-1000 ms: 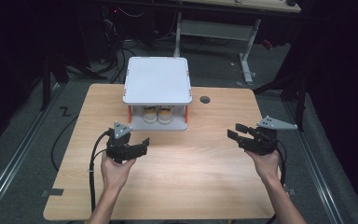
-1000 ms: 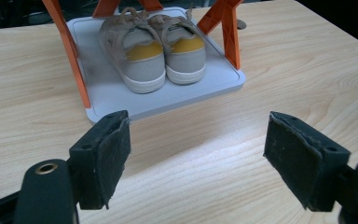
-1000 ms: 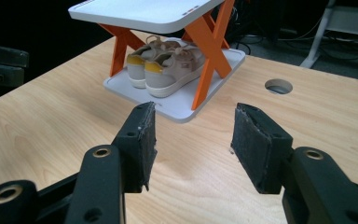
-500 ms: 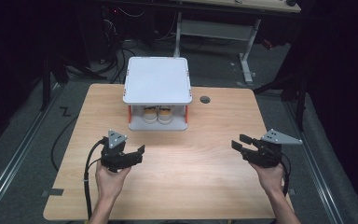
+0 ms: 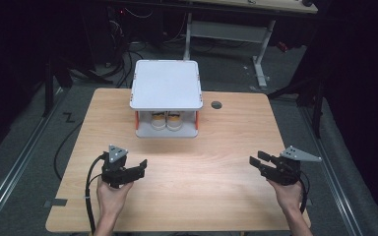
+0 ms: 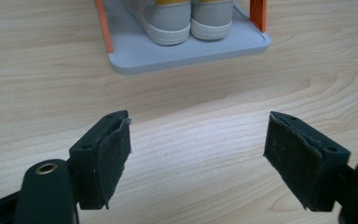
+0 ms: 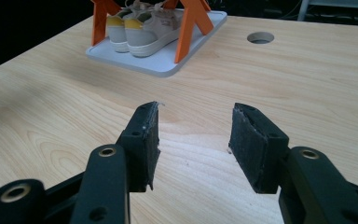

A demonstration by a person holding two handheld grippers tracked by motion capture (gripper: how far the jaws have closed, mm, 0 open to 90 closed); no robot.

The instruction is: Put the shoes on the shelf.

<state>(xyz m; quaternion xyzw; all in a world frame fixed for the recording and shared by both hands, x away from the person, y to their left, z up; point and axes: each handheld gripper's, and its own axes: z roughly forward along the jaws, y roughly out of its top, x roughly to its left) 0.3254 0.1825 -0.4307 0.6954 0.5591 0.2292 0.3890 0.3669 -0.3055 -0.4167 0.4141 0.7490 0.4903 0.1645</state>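
Note:
A small shoe rack (image 5: 166, 83) with a white top, orange posts and a grey base (image 6: 140, 51) stands at the table's far middle. A pair of pale shoes (image 5: 166, 119) with yellow trim sits on its lower shelf, heels toward me (image 6: 186, 18) (image 7: 140, 28). My left gripper (image 5: 141, 167) is held low over the wood at the near left, pointing at the rack, jaws wide apart with nothing between them (image 6: 198, 149). At the near right my right gripper (image 5: 256, 159) hovers just as low, open and empty (image 7: 196, 135).
The wooden table (image 5: 202, 196) has a round cable hole (image 5: 216, 104) right of the rack. Cables trail from both grippers toward the near edge. Dark floor, rails and a desk frame surround the table.
Both hands have sunk toward the tabletop and drawn back toward the near edge. The rack and shoes have not moved.

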